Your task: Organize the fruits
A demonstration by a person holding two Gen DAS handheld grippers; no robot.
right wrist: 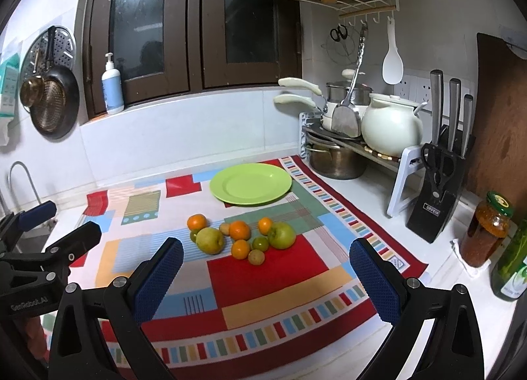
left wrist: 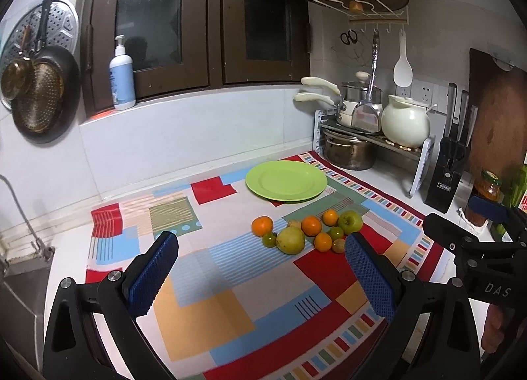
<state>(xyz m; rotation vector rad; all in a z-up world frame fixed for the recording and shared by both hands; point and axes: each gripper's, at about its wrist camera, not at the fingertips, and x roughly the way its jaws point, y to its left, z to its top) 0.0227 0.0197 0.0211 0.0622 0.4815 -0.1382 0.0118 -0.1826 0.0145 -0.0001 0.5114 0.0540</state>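
A cluster of fruit lies on a patterned cloth (left wrist: 210, 284): several oranges (left wrist: 262, 225) (right wrist: 239, 230), a yellow pear (left wrist: 290, 240) (right wrist: 209, 240), a green apple (left wrist: 350, 221) (right wrist: 281, 235), small green citrus (left wrist: 269, 239) and small brown fruits (right wrist: 256, 257). An empty green plate (left wrist: 286, 180) (right wrist: 251, 184) sits behind the fruit. My left gripper (left wrist: 262, 264) is open and empty, in front of the fruit. My right gripper (right wrist: 266, 269) is open and empty, also in front of the fruit.
A pot rack (right wrist: 346, 146) with pots and a white jar (right wrist: 392, 126) stands at the back right. A knife block (right wrist: 438, 195), a sauce jar (right wrist: 487, 228) and a green bottle (right wrist: 510, 264) stand at right. A sink (left wrist: 19, 281) and faucet lie left.
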